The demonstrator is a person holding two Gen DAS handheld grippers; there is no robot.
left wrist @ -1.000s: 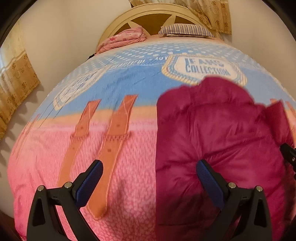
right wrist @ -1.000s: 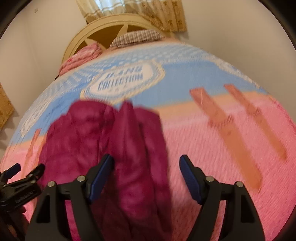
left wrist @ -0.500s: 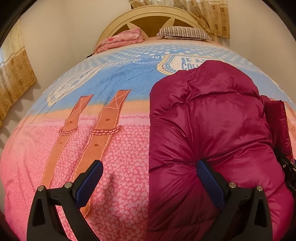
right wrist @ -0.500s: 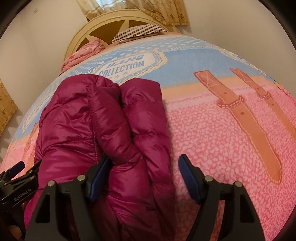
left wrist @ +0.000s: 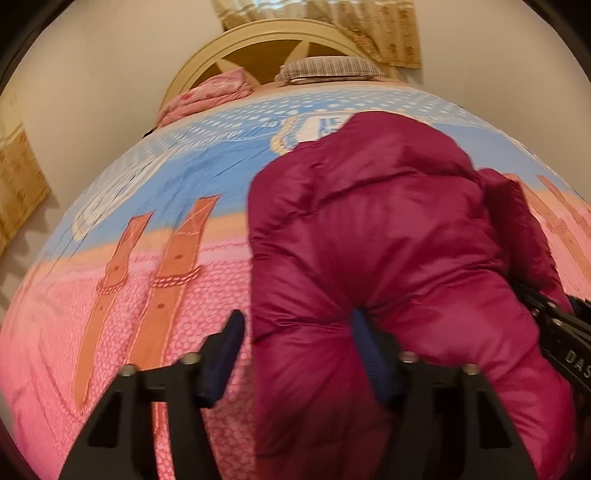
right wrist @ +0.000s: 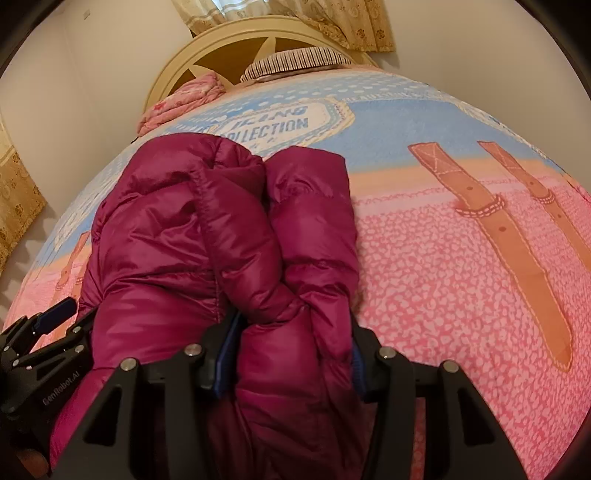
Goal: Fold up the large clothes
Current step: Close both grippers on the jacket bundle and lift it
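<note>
A puffy magenta down jacket (right wrist: 207,240) lies bundled on the near half of a bed (right wrist: 443,280), on a pink and blue printed blanket (left wrist: 110,258).

The right claw (right wrist: 291,354) is closed in on a thick roll of the jacket's padding at its near right edge; both blue pads press into the fabric, which bulges out between them.

The left claw (left wrist: 299,354) sits at the jacket's near left edge. Its fingers (left wrist: 229,350) stand partly apart, with a fold of the jacket filling the gap; the right pad is sunk into the fabric, while the left pad is beside it over the blanket, and contact there is unclear in the blur.

At the far end of the bed, a striped pillow (right wrist: 299,61) and a folded pink cloth (right wrist: 181,99) rest against a cream headboard (right wrist: 221,48). Patterned curtains (right wrist: 332,22) hang behind.
</note>
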